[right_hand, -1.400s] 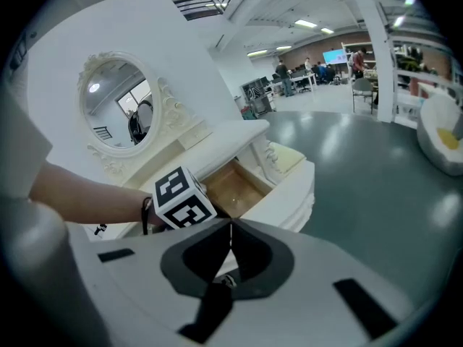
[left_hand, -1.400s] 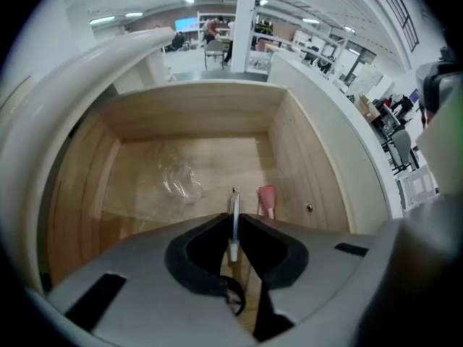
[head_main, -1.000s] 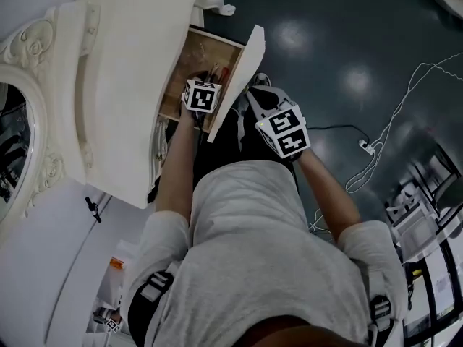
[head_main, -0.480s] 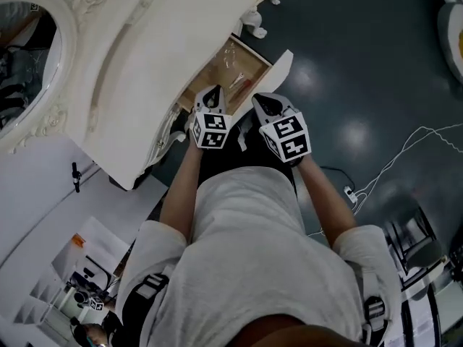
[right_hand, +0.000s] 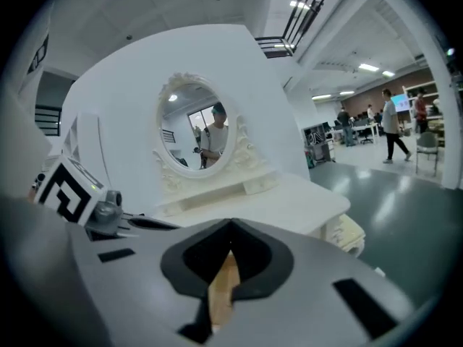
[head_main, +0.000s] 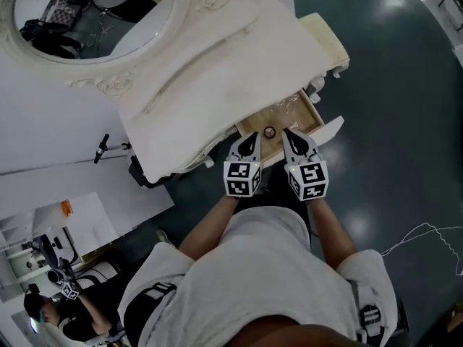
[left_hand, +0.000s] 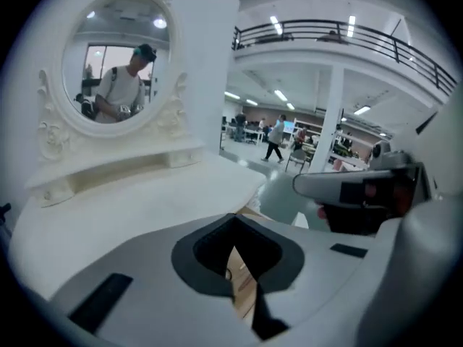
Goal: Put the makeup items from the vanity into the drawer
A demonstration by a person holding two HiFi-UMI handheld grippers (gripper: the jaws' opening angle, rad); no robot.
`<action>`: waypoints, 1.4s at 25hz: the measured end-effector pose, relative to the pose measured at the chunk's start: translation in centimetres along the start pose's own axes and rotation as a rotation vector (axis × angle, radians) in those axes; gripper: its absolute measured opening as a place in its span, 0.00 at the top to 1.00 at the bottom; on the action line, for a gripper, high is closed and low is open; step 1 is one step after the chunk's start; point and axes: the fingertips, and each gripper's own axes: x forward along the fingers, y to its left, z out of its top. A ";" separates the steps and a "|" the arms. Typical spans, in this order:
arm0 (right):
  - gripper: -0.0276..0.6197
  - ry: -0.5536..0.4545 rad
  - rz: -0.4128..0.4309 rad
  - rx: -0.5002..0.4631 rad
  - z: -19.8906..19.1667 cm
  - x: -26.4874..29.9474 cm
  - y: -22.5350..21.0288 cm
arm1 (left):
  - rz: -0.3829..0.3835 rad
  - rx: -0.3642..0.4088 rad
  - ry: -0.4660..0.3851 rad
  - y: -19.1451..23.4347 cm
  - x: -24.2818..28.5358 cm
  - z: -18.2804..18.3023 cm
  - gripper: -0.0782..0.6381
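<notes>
The cream vanity has its wooden drawer pulled out, white front panel toward me. Inside lie a small dark ring-shaped item and some clear wrapping; the rest of its contents are hidden. My left gripper and right gripper hover side by side over the drawer's near edge, both shut with nothing in them. In the left gripper view the shut left gripper shows drawer wood behind it, and the right gripper sits alongside. In the right gripper view the right gripper is also shut.
An oval mirror tops the vanity against a white wall. A dark stand sits under the vanity's left side. Dark floor lies to the right, with a white cable. A person stands at lower left.
My left gripper has come up out of the drawer and its jaws have shut empty. Both grippers now sit side by side at the drawer's near edge. The head view has swung round.
</notes>
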 end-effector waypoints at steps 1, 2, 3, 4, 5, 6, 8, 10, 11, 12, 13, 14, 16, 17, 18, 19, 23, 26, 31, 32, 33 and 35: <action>0.93 -0.008 0.003 -0.013 0.5 0.2 1.0 | 0.009 0.000 -0.038 0.3 -1.1 1.0 0.88; 0.93 -0.017 0.006 -0.027 1.0 0.4 1.9 | 0.024 0.005 -0.075 0.6 -2.2 1.9 0.88; 0.93 -0.026 0.007 -0.041 1.5 0.5 2.8 | 0.040 0.008 -0.109 1.0 -3.2 2.8 0.88; 0.93 -0.035 0.008 -0.055 2.1 0.6 3.7 | 0.056 0.007 -0.138 1.4 -4.2 3.6 0.88; 0.93 -0.043 0.009 -0.070 2.8 0.6 4.4 | 0.067 0.004 -0.163 1.8 -5.0 4.3 0.88; 0.93 -0.051 0.010 -0.088 3.5 0.7 5.0 | 0.075 0.002 -0.185 2.1 -5.7 4.8 0.88; 0.93 -0.064 0.006 -0.133 4.5 0.1 6.2 | 0.086 0.001 -0.226 2.4 -7.3 5.5 0.88; 0.93 -0.071 -0.012 -0.175 5.0 -1.1 7.7 | 0.092 -0.009 -0.265 2.6 -9.5 5.8 0.88; 0.93 -0.074 -0.027 -0.192 5.1 -1.8 8.5 | 0.092 -0.017 -0.282 2.7 -10.8 5.9 0.88; 0.93 -0.078 -0.044 -0.210 5.2 -2.5 9.4 | 0.091 -0.024 -0.299 2.8 -12.1 6.1 0.88; 0.93 -0.083 -0.061 -0.230 5.3 -3.2 10.2 | 0.087 -0.026 -0.315 2.7 -13.2 6.2 0.88; 0.93 -0.089 -0.075 -0.248 5.4 -3.8 10.8 | 0.080 -0.025 -0.329 2.5 -14.0 6.3 0.88; 0.93 -0.098 -0.089 -0.272 5.6 -4.7 11.9 | 0.062 -0.023 -0.345 2.0 -14.9 6.3 0.88; 0.93 -0.097 -0.088 -0.276 5.5 -5.1 12.3 | 0.055 -0.026 -0.348 1.6 -15.2 6.1 0.88; 0.93 -0.093 -0.083 -0.279 5.2 -5.5 12.9 | 0.049 -0.032 -0.348 1.3 -15.5 5.8 0.88; 0.93 -0.090 -0.076 -0.282 4.9 -6.0 13.4 | 0.045 -0.037 -0.346 1.0 -15.8 5.4 0.88; 0.93 -0.101 -0.075 -0.295 4.0 -7.7 14.6 | 0.020 -0.038 -0.339 -0.2 -16.8 4.2 0.88; 0.93 -0.107 -0.112 -0.297 3.7 -9.2 14.2 | -0.008 -0.024 -0.355 -1.6 -17.4 3.9 0.88; 0.93 -0.090 -0.120 -0.319 3.1 -10.5 15.3 | -0.035 -0.013 -0.366 -2.7 -18.8 3.5 0.88; 0.93 -0.088 -0.120 -0.327 3.0 -10.9 15.6 | -0.038 -0.020 -0.369 -3.0 -19.2 3.3 0.88; 0.93 -0.087 -0.122 -0.335 2.8 -11.3 15.8 | -0.039 -0.030 -0.376 -3.3 -19.6 3.2 0.88; 0.93 -0.085 -0.126 -0.349 2.6 -12.2 16.0 | -0.036 -0.051 -0.392 -3.8 -20.3 2.9 0.88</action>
